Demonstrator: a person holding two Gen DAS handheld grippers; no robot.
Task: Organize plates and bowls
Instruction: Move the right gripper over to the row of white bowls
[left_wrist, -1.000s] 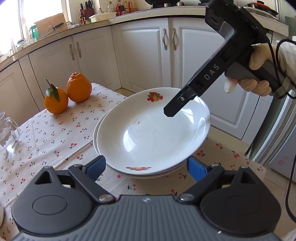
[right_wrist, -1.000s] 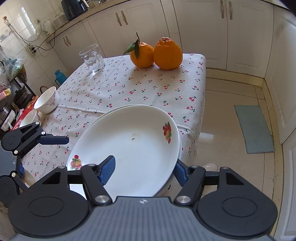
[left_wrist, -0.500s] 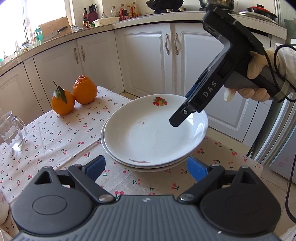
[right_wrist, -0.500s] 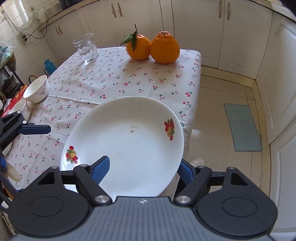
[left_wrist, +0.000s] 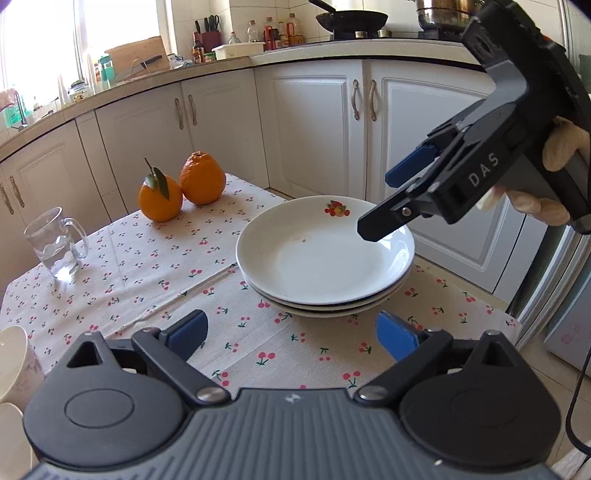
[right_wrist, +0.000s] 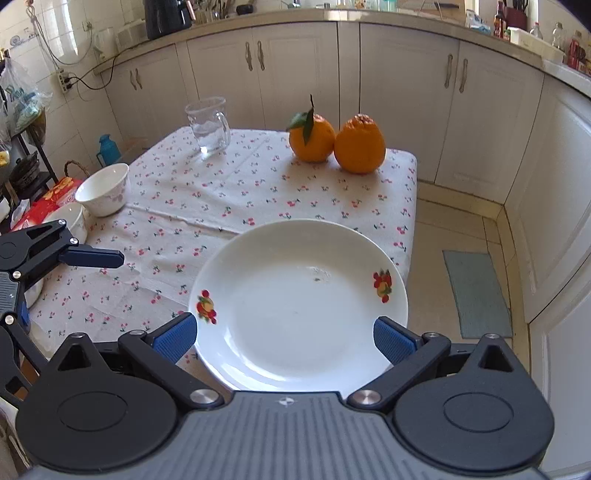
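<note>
The right gripper (right_wrist: 284, 334), which a second ago pinched the near rim of the top plate (left_wrist: 325, 251), has let go: its jaws are opening and now stand spread to either side of the rim, the blue pads clear of the china. The plate, tilted in the earlier right wrist view, now lies level on the stack of plates (left_wrist: 325, 295) at the near corner of the desk (left_wrist: 147, 266). The left gripper (left_wrist: 291, 332) has drawn back from the stack; its jaws are opening too, with only tablecloth between them. The plates thus appear gathered into one pile, and this part of the task reads as finished; the bowls are likely next.

Left wrist view: the side of the stack shows, with at least three rims nested one on another. The right gripper hangs over the far edge of the top plate, held by a gloved hand (left_wrist: 554, 173). Two oranges (left_wrist: 181, 188) and a glass mug (left_wrist: 55, 243) stand well apart from the stack.

Right wrist view: only the top plate's face is visible, the lower plates hidden beneath it. This view alone shows a white bowl (right_wrist: 103, 190) standing clear near the desk's left edge, and a second bowl (right_wrist: 70, 218) just beside it, near the left gripper's fingers (right_wrist: 92, 257).
</note>
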